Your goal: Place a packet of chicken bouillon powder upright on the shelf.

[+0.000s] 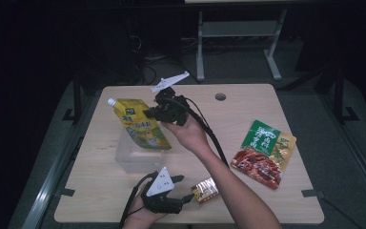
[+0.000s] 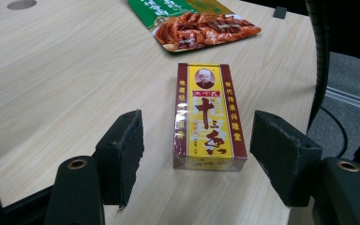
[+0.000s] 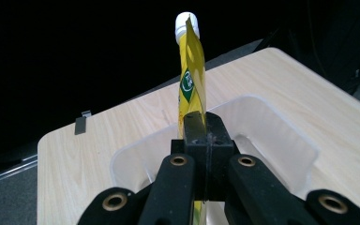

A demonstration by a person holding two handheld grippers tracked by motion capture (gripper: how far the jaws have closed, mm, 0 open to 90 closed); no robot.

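Yellow pouch (image 1: 140, 125) is pinched by the right gripper (image 3: 205, 154) fingers, held over the clear tub (image 3: 281, 140) at worktop (image 1: 248, 102) centre-left. Judged soft, slippery; best gripped at the flat edge. Left gripper (image 2: 197, 159) fingers are spread around the box (image 2: 209, 117) at 6 o'clock, untouched.

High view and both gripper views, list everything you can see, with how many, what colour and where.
Spouted pouch: one, yellow with white cap, held above the clear bin.
Clear bin: one, transparent plastic, left of table centre.
Small box: one, yellow and dark red, near table edge, between the open left jaws, untouched.
Snack packet: one, green and red, lying flat on the table's right side.
Table: one, light wood, with a round hole near the far edge.
Left gripper: one, black, open, low at the near edge.
Right gripper: one, black, shut on the pouch.
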